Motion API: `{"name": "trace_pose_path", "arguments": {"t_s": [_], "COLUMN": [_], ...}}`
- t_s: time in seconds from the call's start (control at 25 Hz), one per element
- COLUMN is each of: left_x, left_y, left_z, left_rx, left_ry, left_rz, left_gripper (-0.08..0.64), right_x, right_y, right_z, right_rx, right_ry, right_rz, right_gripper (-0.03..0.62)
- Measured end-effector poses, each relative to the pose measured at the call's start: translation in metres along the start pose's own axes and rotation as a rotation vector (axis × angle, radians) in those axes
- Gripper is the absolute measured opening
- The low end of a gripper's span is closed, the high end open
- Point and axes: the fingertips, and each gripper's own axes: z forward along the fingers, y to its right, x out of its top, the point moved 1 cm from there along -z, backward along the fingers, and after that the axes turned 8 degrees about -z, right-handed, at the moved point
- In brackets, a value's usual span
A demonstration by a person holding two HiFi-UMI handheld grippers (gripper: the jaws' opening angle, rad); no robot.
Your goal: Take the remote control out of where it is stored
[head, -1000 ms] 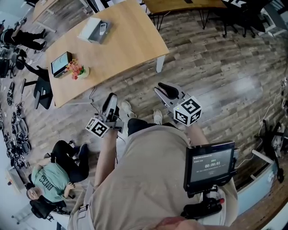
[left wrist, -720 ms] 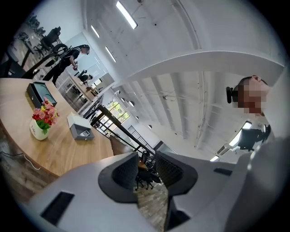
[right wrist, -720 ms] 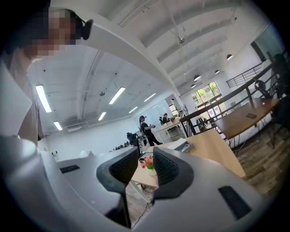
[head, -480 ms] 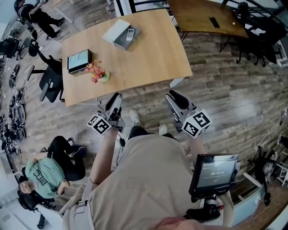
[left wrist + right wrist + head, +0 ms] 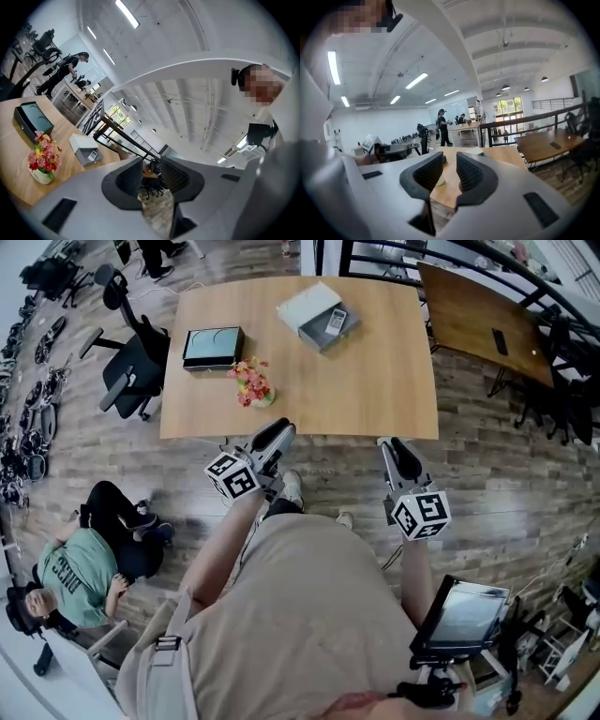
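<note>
Hovering at counter [image 5: 375, 371] near edge: left tool [image 5: 278, 433], right tool [image 5: 398, 451], both pinched narrow, empty; remote control [image 5: 336, 321] seemingly in box [image 5: 315, 330], counter far side.

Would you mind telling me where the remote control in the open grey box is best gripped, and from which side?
Grip the remote control across its narrow width, near the middle, coming from above. It lies flat in the open grey box, whose walls would likely block a level approach. How much room its sides have is too small to tell.
</note>
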Motion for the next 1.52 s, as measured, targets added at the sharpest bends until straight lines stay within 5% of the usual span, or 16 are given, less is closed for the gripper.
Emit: {"name": "trace_pose_path", "arguments": {"t_s": [0.44,0.92,1.52], "left_x": [0.042,0.07,0.083], "left_y": [-0.045,-0.075,-0.099], "left_z": [-0.033,-0.072,0.0], "left_rx": [0.014,0.032,0.101], "left_ry": [-0.003,0.069,0.028], "left_rz": [-0.013,-0.053,-0.045], "left_gripper": [0.107,0.107,0.005], "right_x": [-0.007,0.001,0.003], "right_y": [-0.014,-0.038,0.049], "right_z": [0.062,0.111,0.17], "right_rx": [-0.068,-0.042,-0.026], "right_ry": [-0.051,-0.067,-0.102], "right_rz": [0.079,0.049,0.092], "right_gripper": [0.091,0.091,0.091]}}
